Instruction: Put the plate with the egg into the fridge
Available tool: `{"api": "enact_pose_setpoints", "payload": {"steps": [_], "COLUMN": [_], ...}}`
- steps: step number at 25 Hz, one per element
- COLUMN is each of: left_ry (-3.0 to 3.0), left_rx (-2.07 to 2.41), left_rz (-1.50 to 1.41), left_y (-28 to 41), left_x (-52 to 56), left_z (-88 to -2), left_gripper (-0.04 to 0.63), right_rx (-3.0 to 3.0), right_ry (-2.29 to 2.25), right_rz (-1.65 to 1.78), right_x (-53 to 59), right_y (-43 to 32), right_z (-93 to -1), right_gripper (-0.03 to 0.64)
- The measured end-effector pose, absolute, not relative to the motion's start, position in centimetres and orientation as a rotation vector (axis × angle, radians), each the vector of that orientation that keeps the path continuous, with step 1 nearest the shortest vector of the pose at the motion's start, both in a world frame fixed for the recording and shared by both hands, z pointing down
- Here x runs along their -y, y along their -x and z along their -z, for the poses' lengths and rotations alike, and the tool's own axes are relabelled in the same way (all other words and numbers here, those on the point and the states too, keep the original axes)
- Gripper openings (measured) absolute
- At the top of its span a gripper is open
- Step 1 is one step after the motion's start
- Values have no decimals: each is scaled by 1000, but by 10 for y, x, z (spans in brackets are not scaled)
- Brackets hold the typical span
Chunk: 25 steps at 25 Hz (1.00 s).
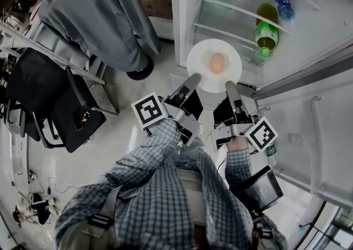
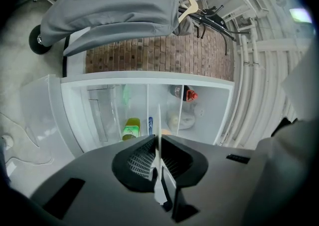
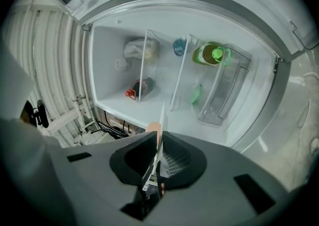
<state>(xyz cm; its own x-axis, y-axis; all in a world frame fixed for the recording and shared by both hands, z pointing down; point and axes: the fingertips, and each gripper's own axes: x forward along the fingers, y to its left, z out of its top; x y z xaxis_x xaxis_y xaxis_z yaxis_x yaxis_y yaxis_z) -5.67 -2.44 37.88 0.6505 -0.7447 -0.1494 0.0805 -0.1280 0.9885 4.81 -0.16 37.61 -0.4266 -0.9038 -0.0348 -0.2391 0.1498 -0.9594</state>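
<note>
The plate (image 1: 197,58) is being held level at the upper centre of the head view, just before the open fridge (image 1: 309,50), with the egg (image 1: 217,63) lying at its middle. The plate's near rim is being gripped on its lower left by the left gripper (image 1: 193,80) and on its lower right by the right gripper (image 1: 230,86).

In the left gripper view the plate (image 2: 159,130) is showing only edge-on, as a thin white blade. The jaws are being pressed narrowly onto it, and the egg is almost wholly hidden behind the rim. In the right gripper view the jaws are likewise being clamped narrowly on the rim (image 3: 161,120). The egg (image 3: 153,131) is appearing as a peach bulge at lower centre, its lower part cut off by the gripper body.

Inside the fridge a green bottle (image 1: 267,33) and a blue bottle (image 1: 282,1) are being seen at upper right. Their exact compartment is not being made out. A pale bundle (image 3: 139,49) is too blurred to identify. The hands are being mostly covered by checked sleeves (image 1: 165,149).
</note>
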Motion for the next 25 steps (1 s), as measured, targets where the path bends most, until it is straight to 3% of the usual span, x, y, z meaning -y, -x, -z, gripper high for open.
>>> {"api": "enact_pose_setpoints", "payload": {"steps": [25], "left_ry": [-1509], "left_rx": [552], "left_rz": [751], "left_y": [55], "left_x": [-49], "left_z": [-394], "left_gripper": [35], "right_rx": [-1697], "right_ry": [1109], "right_rz": [1339], "right_x": [-74], "right_y": [-48], "right_z": [-391], "right_gripper": [32]}}
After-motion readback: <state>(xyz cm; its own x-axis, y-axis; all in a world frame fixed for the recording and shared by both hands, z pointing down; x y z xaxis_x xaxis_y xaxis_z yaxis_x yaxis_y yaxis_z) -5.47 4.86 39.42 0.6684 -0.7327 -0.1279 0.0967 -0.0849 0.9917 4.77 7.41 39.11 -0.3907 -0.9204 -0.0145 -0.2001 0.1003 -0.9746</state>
